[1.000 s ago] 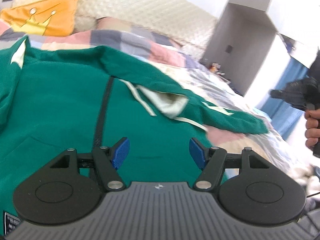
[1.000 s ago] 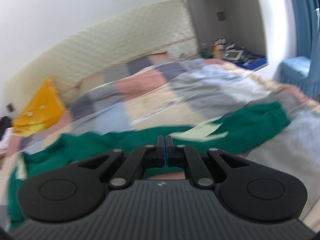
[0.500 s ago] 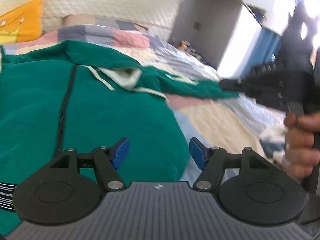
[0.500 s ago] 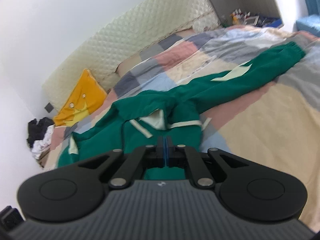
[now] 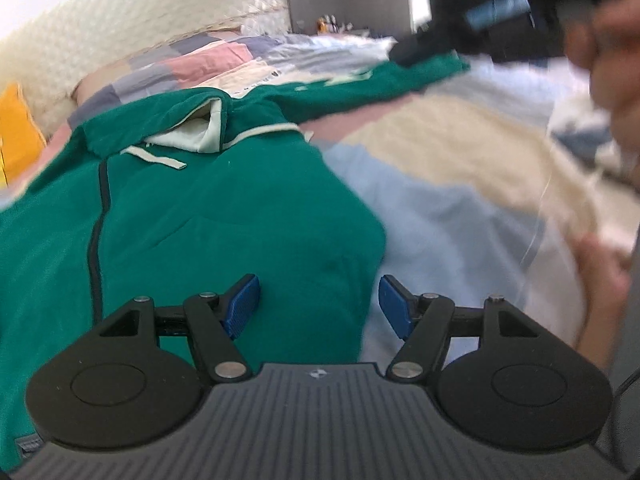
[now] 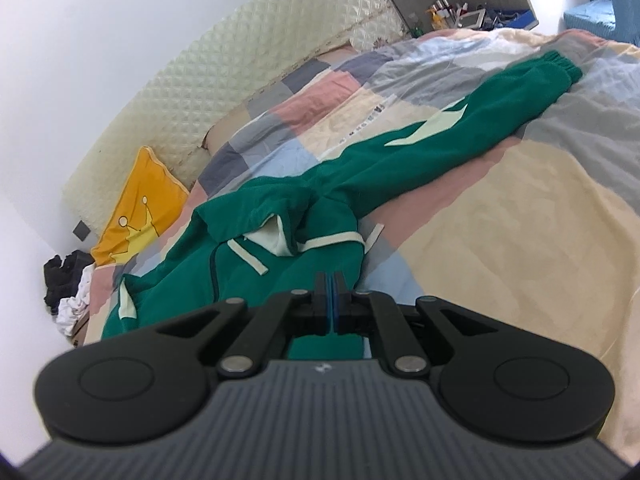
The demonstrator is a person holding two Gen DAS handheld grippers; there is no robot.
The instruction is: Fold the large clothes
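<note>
green hoodie (image 6: 280, 280) spread on patchwork bed (image 6: 500, 200), left gripper (image 5: 320, 306) fingers held wide, right gripper (image 6: 331, 300) fingers pressed together, nothing gripped

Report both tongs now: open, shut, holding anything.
Left tongs: open, holding nothing, above the green hoodie.
Right tongs: shut, nothing visibly held.

right tongs (image 6: 332, 300) closed, empty | green hoodie (image 6: 304, 248) spread on bed (image 6: 520, 208)
</note>
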